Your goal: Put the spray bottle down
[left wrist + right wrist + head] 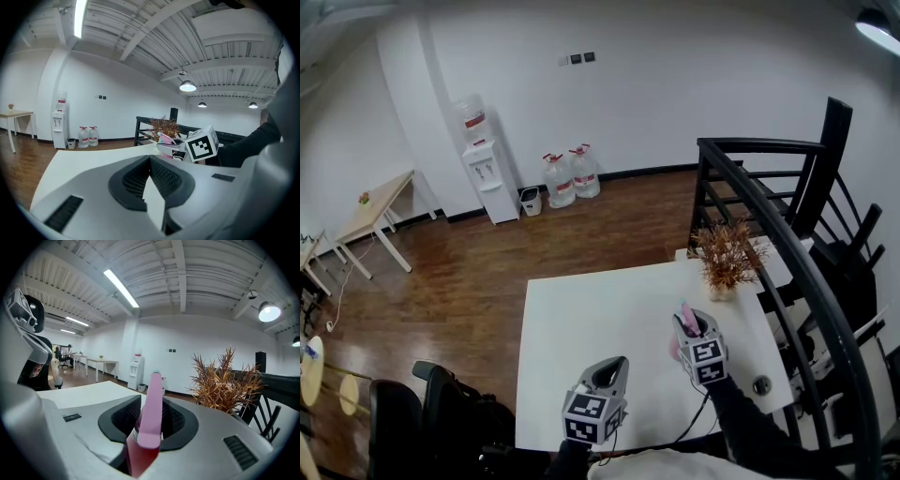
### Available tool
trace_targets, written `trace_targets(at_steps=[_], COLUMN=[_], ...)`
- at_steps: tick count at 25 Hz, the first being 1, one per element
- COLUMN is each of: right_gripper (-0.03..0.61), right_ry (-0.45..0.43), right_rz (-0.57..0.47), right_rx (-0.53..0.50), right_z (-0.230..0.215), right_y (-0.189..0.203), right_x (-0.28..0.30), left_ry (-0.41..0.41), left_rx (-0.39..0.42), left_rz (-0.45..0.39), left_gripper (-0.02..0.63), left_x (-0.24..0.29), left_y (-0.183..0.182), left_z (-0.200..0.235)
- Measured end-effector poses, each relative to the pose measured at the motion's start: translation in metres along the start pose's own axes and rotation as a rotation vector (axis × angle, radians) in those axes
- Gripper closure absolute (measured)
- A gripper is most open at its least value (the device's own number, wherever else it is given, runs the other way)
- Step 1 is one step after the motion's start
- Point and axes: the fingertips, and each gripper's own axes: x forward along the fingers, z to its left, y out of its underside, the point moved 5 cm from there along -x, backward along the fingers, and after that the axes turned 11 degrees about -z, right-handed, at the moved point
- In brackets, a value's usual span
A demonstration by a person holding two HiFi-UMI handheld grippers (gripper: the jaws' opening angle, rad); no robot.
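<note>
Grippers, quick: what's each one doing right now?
Left gripper: closed, empty.
Right gripper: closed on the pink spray bottle.

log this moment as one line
right gripper: shut on pink plastic spray bottle over white rectangular table | left gripper: jaws shut, empty | bottle: not released

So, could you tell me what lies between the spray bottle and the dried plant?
Only bare white table, per the head view, between spray bottle and dried plant.

No words, brands or numbers can be read. The white cube (202,144) shows only a black square marker pattern. The red label (473,119) on the white water dispenser (487,173) is too small to read.
</note>
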Motion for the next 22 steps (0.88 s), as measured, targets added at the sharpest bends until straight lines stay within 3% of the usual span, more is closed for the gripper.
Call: trace_targets(at_steps=[7, 10, 11, 14, 15, 20, 22], right_gripper=[0.461, 0.393, 0.34, 0.327, 0.293, 0.293, 0.408], right_ry=[-0.002, -0.001, 0.002, 0.018, 0.033, 0.151, 0.194], right_rz=[0.025, 0.03, 0.028, 0.004, -0.005, -0.076, -0.109], right_rx=[-0.004, 0.007, 0.012, 0.046, 0.063, 0.155, 0.162], right_z=[0.004, 0.004, 0.003, 0.002, 0.0, -0.006, -0.005], right_y=[0.009, 0.008, 0.007, 0.0, -0.002, -0.012, -0.018], right_x=[0.005, 0.003, 0.002, -0.009, -0.017, -0.07, -0.091], left_ry=[0.006, 0.0, -0.002, -0.002, -0.002, -0.006, -0.002], left_rx=[-0.008, -0.002, 0.002, 0.0, -0.002, -0.022, -0.031], left_rz=[0.008, 0.008, 0.005, 0.005, 0.006, 0.014, 0.016], left_gripper=[0.624, 0.624, 0.624, 0.624, 0.624, 0.624, 0.624], left_x=[0.002, 0.0, 0.0, -0.001, -0.002, -0.009, -0.01], left_y=[0.003, 0.002, 0.002, 0.002, 0.003, 0.007, 0.009], left_z=[0.003, 0.004, 0.005, 0.004, 0.004, 0.005, 0.003])
